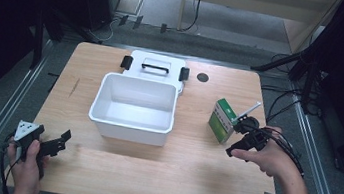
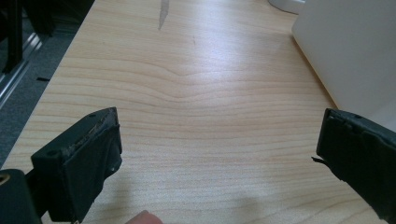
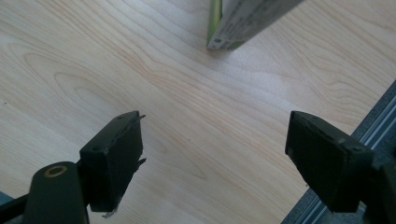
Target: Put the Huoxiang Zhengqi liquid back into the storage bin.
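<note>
Right claw (image 1: 241, 136) wide, nothing between the jaws, sitting just beside the green-and-white carton (image 1: 222, 120); carton stands upright on the bench (image 1: 186, 164), just ahead of that claw and touching nothing else I can see; right gripper view has the carton (image 3: 243, 21) ahead and a little off-centre, jaws straddling bare wood. Left claw (image 1: 53, 143) also wide and empty, resting low near the front bench edge; white storage box (image 1: 133, 107) ahead and to its right, lid folded back behind it; its side wall (image 2: 350, 51) shows past the right-hand jaw in the left gripper view.

Likely next: grip carton, drop it in the box. Risks: carton is tall and light, so one jaw arriving first probably tips it over; off-centre approach means a corner pinch and it twists out; hard squeeze could crush the card; bench edge is close behind the right claw.
</note>
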Available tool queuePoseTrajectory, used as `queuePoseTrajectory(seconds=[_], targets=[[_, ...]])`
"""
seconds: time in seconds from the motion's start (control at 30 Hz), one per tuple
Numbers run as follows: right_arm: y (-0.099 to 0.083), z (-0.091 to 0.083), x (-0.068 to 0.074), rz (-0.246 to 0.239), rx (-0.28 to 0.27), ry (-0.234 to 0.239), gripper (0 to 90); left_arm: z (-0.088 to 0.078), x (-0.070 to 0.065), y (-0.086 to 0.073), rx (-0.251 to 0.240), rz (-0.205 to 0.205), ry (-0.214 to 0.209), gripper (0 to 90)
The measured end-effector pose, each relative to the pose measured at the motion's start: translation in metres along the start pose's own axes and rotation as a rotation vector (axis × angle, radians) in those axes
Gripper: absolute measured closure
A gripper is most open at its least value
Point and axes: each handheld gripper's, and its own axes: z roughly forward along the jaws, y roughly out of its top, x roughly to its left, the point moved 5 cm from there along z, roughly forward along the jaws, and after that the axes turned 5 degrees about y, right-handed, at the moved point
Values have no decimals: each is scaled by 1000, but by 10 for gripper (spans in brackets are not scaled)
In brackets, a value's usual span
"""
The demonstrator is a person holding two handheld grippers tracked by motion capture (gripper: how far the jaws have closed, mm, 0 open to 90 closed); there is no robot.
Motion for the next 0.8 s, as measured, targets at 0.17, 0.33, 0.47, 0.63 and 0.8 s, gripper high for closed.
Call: queuePoseTrajectory(seconds=[0.17, 0.33, 0.47, 0.63, 0.8], targets=[[12, -4, 1, -9, 15, -11, 185, 1, 0, 0, 1, -2, -2, 10], [20, -4, 0, -11, 22, -16, 189, 1, 0, 0, 3, 4, 2, 10], [27, -4, -2, -6, 29, -34, 196, 1, -1, 0, 5, 4, 1, 10], [38, -8, -3, 2, 28, -48, 204, 1, -1, 0, 5, 2, -2, 10], [50, -10, -4, 19, 13, -32, 249, 2, 0, 1, 4, -4, -3, 10]])
